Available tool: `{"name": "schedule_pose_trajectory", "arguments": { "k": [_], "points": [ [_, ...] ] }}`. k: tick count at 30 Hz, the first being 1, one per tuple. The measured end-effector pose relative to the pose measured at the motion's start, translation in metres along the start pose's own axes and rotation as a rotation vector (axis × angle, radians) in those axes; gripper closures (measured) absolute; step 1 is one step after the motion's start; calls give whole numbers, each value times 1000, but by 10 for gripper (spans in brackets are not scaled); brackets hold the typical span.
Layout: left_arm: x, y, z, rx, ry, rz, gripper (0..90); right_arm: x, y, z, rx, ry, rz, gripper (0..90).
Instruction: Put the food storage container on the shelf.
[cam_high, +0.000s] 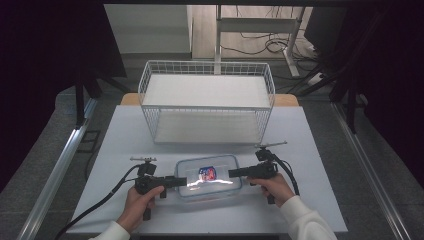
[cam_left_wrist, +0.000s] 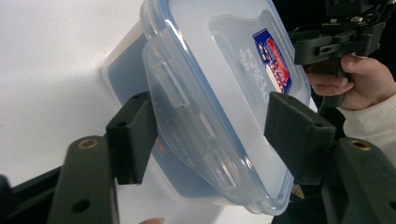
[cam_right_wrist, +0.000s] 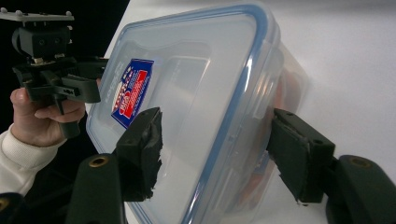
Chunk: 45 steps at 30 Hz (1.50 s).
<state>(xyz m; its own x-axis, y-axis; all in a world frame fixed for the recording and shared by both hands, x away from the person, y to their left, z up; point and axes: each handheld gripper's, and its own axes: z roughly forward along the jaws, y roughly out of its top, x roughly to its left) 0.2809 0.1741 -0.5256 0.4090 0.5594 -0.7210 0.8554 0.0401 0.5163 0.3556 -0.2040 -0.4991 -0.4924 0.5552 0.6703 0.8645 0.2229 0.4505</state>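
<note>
box (cam_high: 208, 176): stiff, slick, light plastic | grab end latches | left gripper (cam_high: 181, 181) and right gripper (cam_high: 235, 173): jaws straddle ends, not clamped yet

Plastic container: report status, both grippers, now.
Left gripper and right gripper straddle opposite ends of the container, grip unconfirmed. Lid on, container flat on table. Wire basket behind, clear.

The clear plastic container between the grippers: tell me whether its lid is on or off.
On. The blue-rimmed lid sits flat over the clear plastic container, and in the left gripper view its side flap hangs down over the wall; whether it is latched, cannot tell.
</note>
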Motion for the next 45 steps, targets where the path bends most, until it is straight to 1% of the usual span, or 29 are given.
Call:
{"name": "schedule_pose_trajectory", "arguments": {
  "k": [5,8,11,12,14,17,19,24,26,31,33,37,43,45],
  "points": [
    [-3,-1,-4,-10,-4,-1,412,5,-4,-6,-7,-10,2,416],
    [-6,-2,-5,-15,-2,6,447,10,-9,-10,-25,-18,6,438],
    [-8,-3,-7,-21,-3,2,458,11,-11,-12,-31,-23,8,445],
    [-9,-3,-7,-23,-2,-1,466,13,-13,-13,-35,-27,18,453],
    [-10,-2,-8,-22,-1,4,470,15,-13,-14,-37,-31,26,456],
    [-13,-1,-9,-21,7,13,477,20,-16,-15,-47,-45,27,467],
    [-15,-1,-10,-19,12,19,481,21,-16,-16,-50,-46,28,471],
    [-18,-1,-11,-17,16,29,491,23,-17,-19,-58,-51,21,478],
    [-19,0,-11,-18,16,34,494,24,-18,-21,-68,-56,11,481],
    [-22,1,-12,-26,12,44,500,25,-18,-23,-77,-51,7,482],
    [-23,4,-13,-26,13,56,501,26,-18,-24,-86,-51,-5,483],
    [-23,6,-14,-25,14,70,502,27,-17,-25,-95,-52,-9,483],
    [-21,13,-16,-33,9,77,503,29,-13,-25,-111,-59,-28,484],
    [-22,17,-15,-33,12,86,503,30,-10,-26,-117,-62,-35,484]
  ]
}}
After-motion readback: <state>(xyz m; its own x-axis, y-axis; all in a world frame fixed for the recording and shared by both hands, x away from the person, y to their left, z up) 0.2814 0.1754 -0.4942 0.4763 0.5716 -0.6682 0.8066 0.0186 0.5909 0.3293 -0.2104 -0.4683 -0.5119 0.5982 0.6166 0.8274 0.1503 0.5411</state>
